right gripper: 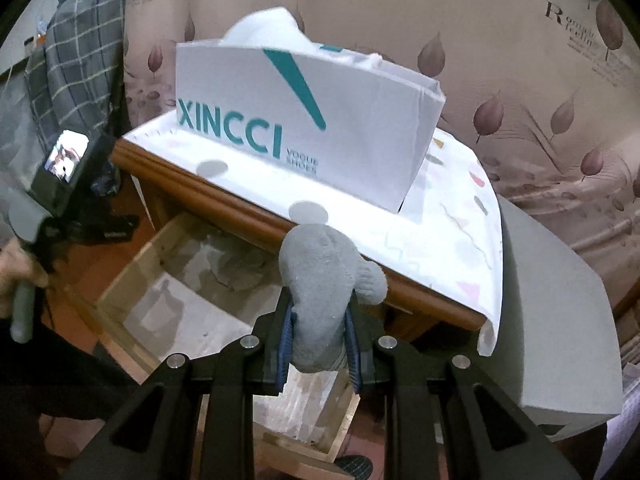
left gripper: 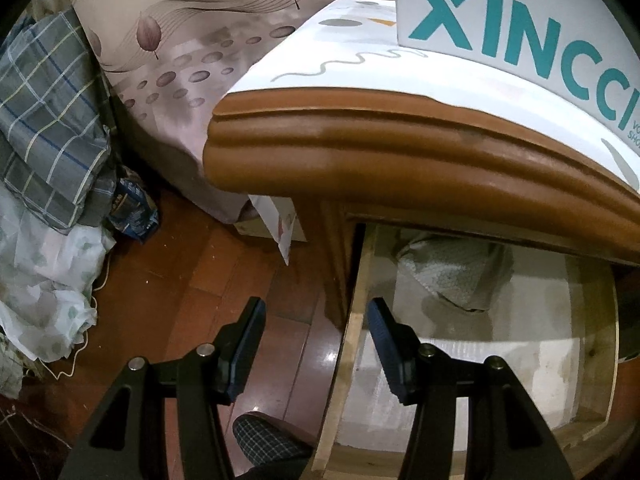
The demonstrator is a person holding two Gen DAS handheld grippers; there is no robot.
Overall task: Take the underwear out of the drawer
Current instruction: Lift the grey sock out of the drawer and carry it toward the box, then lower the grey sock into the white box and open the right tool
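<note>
Through the left wrist view, we are holding the left gripper (left gripper: 316, 344) partly open with nothing between its fingers, straddling the near side wall of the open drawer (left gripper: 352, 344). Ahead and to its right, a second grey garment (left gripper: 452, 276) is lying at the back of the drawer under the nightstand (left gripper: 360, 148). Through the right wrist view, we are clamping the right gripper (right gripper: 320, 344) narrowly on the grey underwear (right gripper: 328, 276), above the drawer with the shoebox (right gripper: 304, 120) beyond. We are judging the pull-out mostly done; setting it down is remaining
</note>
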